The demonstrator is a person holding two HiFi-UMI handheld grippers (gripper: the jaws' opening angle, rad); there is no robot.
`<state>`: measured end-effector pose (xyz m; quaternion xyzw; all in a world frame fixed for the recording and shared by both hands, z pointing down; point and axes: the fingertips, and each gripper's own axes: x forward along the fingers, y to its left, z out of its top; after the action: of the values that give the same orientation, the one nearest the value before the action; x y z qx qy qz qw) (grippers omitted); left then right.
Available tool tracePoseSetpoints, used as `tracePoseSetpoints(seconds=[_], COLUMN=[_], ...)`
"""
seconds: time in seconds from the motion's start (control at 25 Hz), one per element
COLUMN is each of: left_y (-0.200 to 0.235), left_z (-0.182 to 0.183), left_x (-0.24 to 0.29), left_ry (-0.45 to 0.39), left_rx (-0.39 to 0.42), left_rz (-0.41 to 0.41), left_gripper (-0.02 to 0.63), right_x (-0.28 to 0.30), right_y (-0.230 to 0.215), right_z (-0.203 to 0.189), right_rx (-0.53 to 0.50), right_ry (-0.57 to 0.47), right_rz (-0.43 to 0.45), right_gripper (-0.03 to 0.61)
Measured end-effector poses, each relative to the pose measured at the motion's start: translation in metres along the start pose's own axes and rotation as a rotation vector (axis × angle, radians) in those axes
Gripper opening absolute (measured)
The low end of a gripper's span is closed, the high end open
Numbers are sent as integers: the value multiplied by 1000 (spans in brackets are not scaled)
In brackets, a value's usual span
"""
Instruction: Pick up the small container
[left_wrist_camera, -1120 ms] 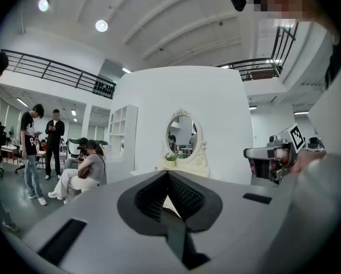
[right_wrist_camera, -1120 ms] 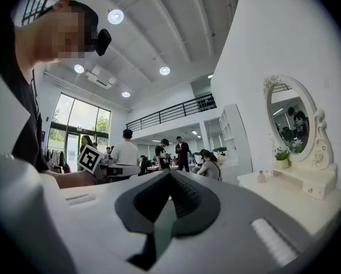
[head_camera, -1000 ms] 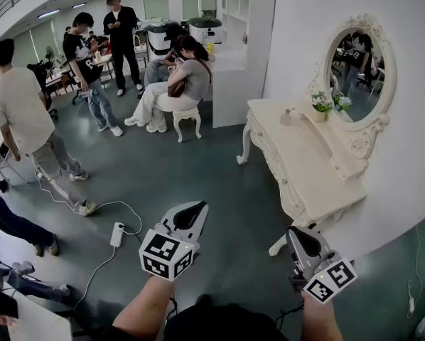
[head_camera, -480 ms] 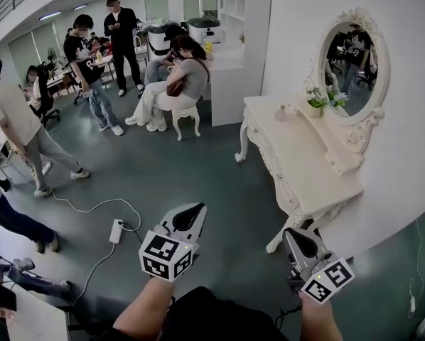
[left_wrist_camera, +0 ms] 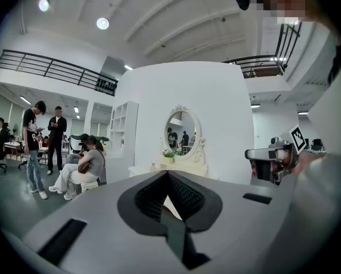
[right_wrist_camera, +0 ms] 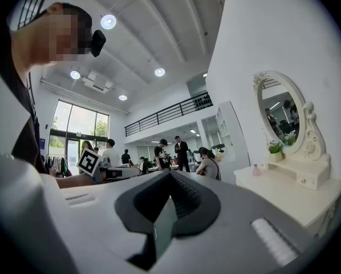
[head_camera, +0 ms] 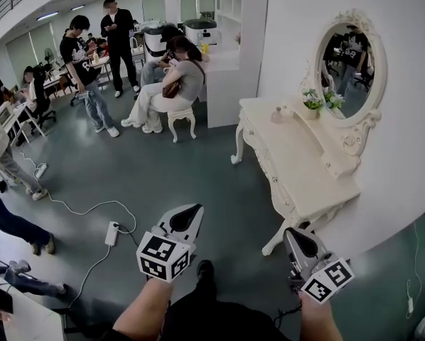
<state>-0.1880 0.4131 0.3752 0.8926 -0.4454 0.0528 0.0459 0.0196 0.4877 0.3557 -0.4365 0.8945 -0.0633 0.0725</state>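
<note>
The small container (head_camera: 276, 114) is a pale pink bottle at the far end of the white dressing table (head_camera: 298, 170). It also shows small in the right gripper view (right_wrist_camera: 256, 169). Both grippers are held low in the head view, well short of the table and far from the container. My left gripper (head_camera: 191, 209) points out over the grey floor with its jaws shut and nothing in them (left_wrist_camera: 168, 173). My right gripper (head_camera: 293, 231) hovers near the table's front leg, jaws together and holding nothing (right_wrist_camera: 170, 173).
An oval mirror (head_camera: 344, 66) and a small flower pot (head_camera: 312, 108) stand at the table's back against the white wall. A power strip (head_camera: 111, 233) with cable lies on the floor at left. A person sits on a stool (head_camera: 171, 84); several others stand behind.
The dressing table has slid slightly left and nearer in the head view. The person in the light shirt at left has walked almost out of the picture. Both grippers stay shut.
</note>
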Motion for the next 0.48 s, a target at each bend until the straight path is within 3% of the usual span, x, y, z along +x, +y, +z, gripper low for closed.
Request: tracePoseSetpoints(seconds=[0.48], left_y=[74], left_z=[6], left_x=[94], left_ry=[-5], left_rx=[-32], left_rz=[-32], left_gripper=[5], right_x=[94], right_y=[-67], right_z=[2], right_rx=[13], right_ry=[29], right_rz=[-19], right_gripper=[9])
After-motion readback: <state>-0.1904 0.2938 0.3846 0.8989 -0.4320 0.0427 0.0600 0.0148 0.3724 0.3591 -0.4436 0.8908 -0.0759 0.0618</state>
